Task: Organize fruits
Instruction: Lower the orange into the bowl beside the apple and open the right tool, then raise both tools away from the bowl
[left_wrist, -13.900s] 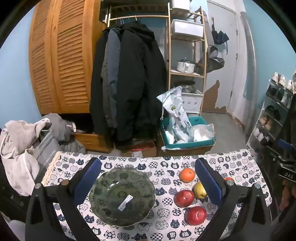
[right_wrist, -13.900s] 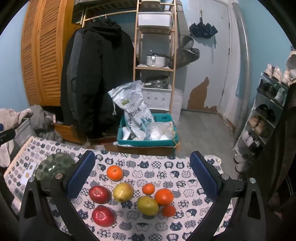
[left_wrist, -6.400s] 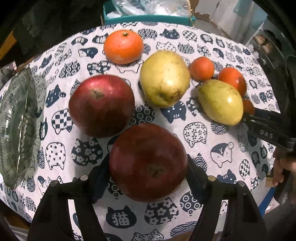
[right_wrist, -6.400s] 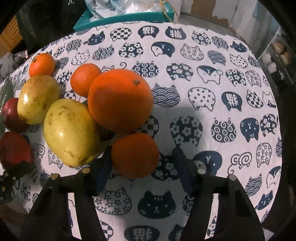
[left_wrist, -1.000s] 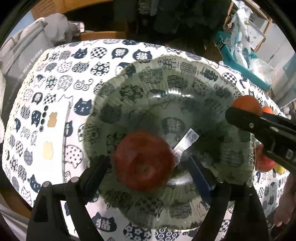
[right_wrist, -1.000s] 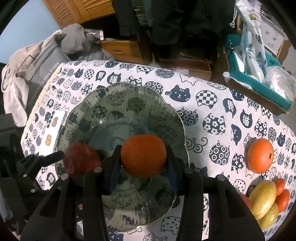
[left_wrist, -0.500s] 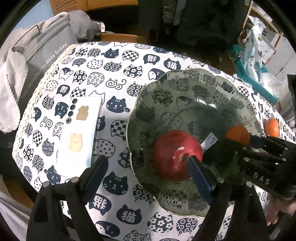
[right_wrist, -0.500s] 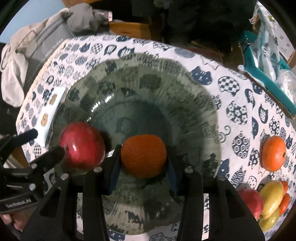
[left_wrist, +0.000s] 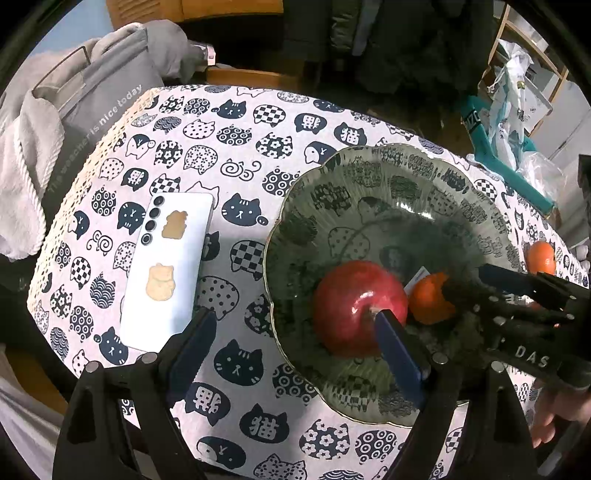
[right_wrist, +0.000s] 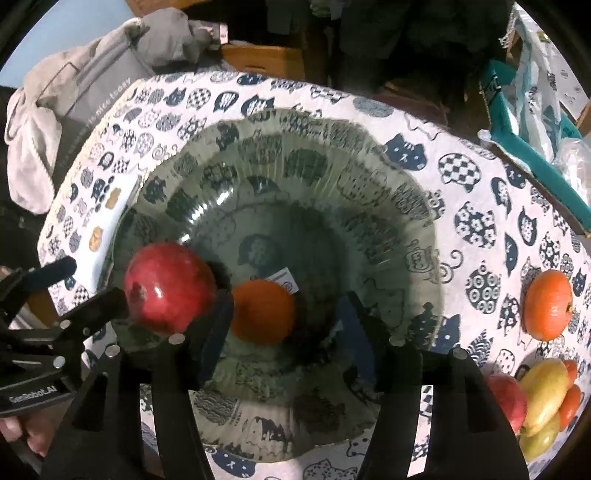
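A green glass bowl (left_wrist: 388, 173) (right_wrist: 332, 173) stands on the cat-print tablecloth. A red apple (left_wrist: 358, 306) (right_wrist: 168, 288) and a small orange (left_wrist: 428, 299) (right_wrist: 264, 310) lie in it, side by side. My left gripper (left_wrist: 295, 343) is open over the bowl's near left rim; its right finger overlaps the apple. My right gripper (right_wrist: 284, 325) is open over the bowl, the orange lying loose by its left finger. Another orange (right_wrist: 548, 304) (left_wrist: 541, 256), a red apple (right_wrist: 508, 400) and yellow pears (right_wrist: 545, 387) lie on the cloth to the right.
A white phone (left_wrist: 170, 269) lies on the cloth left of the bowl. A grey bag and towel (left_wrist: 74, 110) hang off the table's left side. A teal crate with plastic bags (right_wrist: 532, 88) sits on the floor beyond the table.
My right gripper has opened and let the orange go into the bowl next to the apple. My left gripper has drawn back to the left, away from the apple.
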